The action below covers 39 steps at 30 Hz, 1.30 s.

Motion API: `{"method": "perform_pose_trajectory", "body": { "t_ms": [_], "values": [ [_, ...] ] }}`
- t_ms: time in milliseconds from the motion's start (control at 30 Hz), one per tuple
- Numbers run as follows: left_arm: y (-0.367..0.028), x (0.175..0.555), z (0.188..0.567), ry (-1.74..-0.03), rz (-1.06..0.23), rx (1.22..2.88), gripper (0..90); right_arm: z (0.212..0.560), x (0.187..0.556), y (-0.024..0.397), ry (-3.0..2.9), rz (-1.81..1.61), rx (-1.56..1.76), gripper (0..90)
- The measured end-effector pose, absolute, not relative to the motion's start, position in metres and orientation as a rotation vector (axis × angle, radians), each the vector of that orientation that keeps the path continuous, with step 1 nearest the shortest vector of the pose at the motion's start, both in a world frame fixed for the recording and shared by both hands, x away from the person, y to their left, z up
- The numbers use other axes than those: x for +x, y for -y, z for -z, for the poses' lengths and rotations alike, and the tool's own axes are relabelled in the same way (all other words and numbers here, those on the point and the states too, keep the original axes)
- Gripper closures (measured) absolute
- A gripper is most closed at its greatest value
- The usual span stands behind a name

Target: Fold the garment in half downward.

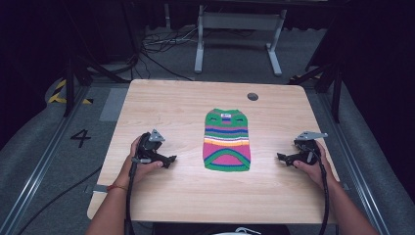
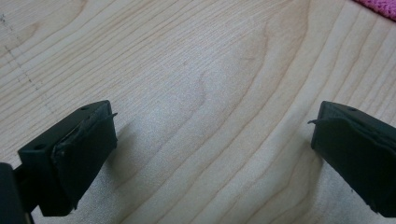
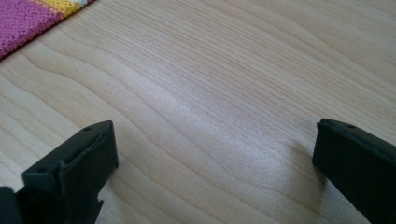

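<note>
A small knitted sweater (image 1: 226, 140) with green, pink, purple and yellow stripes lies flat in the middle of the wooden table (image 1: 171, 105), neck end pointing away from me. My left gripper (image 1: 171, 160) rests on the table to the sweater's left, open, jaws aimed at it. On the sweater's right, my right gripper (image 1: 280, 157) also rests open, pointing inward. The left gripper view has bare wood between the left gripper (image 2: 212, 135) jaws and a pink corner of the sweater (image 2: 380, 7) at top right. In the right gripper view the right gripper (image 3: 215, 149) is spread wide; the sweater (image 3: 23, 21) edge sits top left.
A round grommet hole (image 1: 252, 96) sits near the table's far edge. Beyond the table stand a white desk frame (image 1: 238, 29) and floor cables (image 1: 156, 49). A number 4 (image 1: 80, 137) is marked on the floor at left.
</note>
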<state>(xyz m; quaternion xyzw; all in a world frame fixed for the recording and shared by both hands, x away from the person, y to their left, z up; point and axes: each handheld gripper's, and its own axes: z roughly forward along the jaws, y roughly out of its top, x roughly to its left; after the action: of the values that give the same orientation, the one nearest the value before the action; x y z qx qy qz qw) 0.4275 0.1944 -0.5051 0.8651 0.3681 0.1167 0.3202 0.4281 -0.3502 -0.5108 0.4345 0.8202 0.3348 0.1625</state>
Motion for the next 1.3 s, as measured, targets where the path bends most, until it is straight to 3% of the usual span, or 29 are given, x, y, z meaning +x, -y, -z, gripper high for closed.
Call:
{"method": "perform_pose_trajectory", "body": {
  "t_ms": [300,433,533,633,767,1300],
  "values": [
    [-0.195,0.425,0.505,-0.986,-0.313,2.263,1.6,0.511,0.427,0.351,-2.335,-0.957,1.240,2.5],
    [-0.198,0.426,0.504,-0.981,-0.320,2.245,7.8,0.510,0.427,0.353,-2.318,-0.979,1.242,10.5],
    [-0.199,0.430,0.501,-0.951,-0.308,2.260,18.7,0.506,0.428,0.353,-2.317,-0.974,1.247,22.5],
    [-0.199,0.435,0.499,-0.938,-0.309,2.259,24.8,0.503,0.431,0.351,-2.318,-0.989,1.246,25.3],
    [-0.197,0.440,0.496,-0.942,-0.293,2.253,27.1,0.493,0.434,0.345,-2.313,-1.041,1.196,33.8],
    [-0.143,0.489,0.464,-0.825,-0.323,2.260,35.4,0.458,0.486,0.302,-2.348,-1.106,1.132,39.6]
  ]
}}
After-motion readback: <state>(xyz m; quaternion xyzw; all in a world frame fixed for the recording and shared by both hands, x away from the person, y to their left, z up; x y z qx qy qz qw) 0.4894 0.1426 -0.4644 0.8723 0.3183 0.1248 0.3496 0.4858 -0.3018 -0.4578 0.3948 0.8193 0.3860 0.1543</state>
